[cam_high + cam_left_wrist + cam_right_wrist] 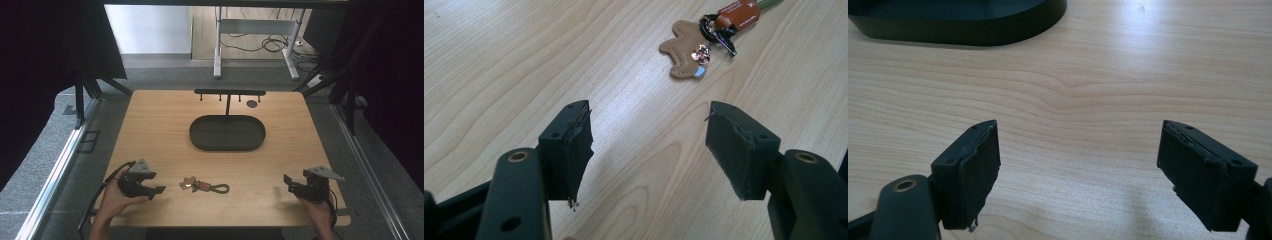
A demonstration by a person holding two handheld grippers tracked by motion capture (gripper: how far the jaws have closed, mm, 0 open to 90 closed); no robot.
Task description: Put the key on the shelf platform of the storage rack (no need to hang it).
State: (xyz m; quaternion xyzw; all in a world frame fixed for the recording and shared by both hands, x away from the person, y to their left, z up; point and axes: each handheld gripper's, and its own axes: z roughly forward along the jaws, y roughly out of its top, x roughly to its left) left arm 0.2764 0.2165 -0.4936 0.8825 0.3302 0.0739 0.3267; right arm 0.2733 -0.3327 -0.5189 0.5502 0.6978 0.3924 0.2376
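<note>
both claws gape wide and hold nothing; left claw (649, 145) faces the keychain (704, 42); no readable writing.

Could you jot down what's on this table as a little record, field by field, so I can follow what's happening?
Surface: wooden table
Item nearest the hands: keychain with a tan leather bear-shaped charm, an orange tag and a green loop, lying flat
Behind it: black oval tray joined to a black stand with small hooks
Left tool: jaws open, nothing between them, pointing toward the keychain, apart from it
Right tool: jaws open, nothing between them, facing the tray
Likely next move: the left tool reaches for the keychain
</note>
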